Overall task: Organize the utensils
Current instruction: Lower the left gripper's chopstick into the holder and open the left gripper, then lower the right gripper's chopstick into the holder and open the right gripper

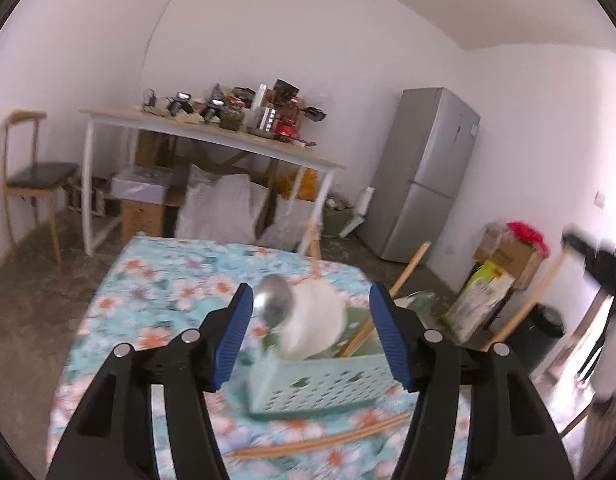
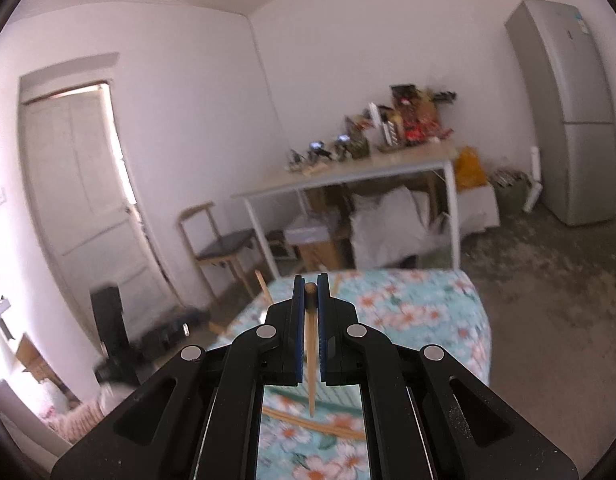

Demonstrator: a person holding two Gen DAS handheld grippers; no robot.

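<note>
A pale green perforated basket (image 1: 328, 384) stands on the floral tablecloth (image 1: 160, 292). A metal spoon (image 1: 273, 300), a white spoon-like utensil (image 1: 316, 320) and chopstick ends stick out of it. My left gripper (image 1: 311, 332) is open just above the basket, its blue pads (image 1: 232, 340) on either side of those utensils and apart from them. A pair of wooden chopsticks (image 1: 320, 440) lies on the cloth in front of the basket. In the right wrist view my right gripper (image 2: 310, 292) is shut on a single wooden chopstick (image 2: 311, 360), held upright above the table.
Behind the table stand a cluttered white desk (image 1: 212, 136), a wooden chair (image 1: 28, 176), sacks and boxes, and a grey fridge (image 1: 424, 176). Wooden chair backs (image 1: 408, 268) rise at the table's far right edge. A door (image 2: 84, 192) is at the left in the right wrist view.
</note>
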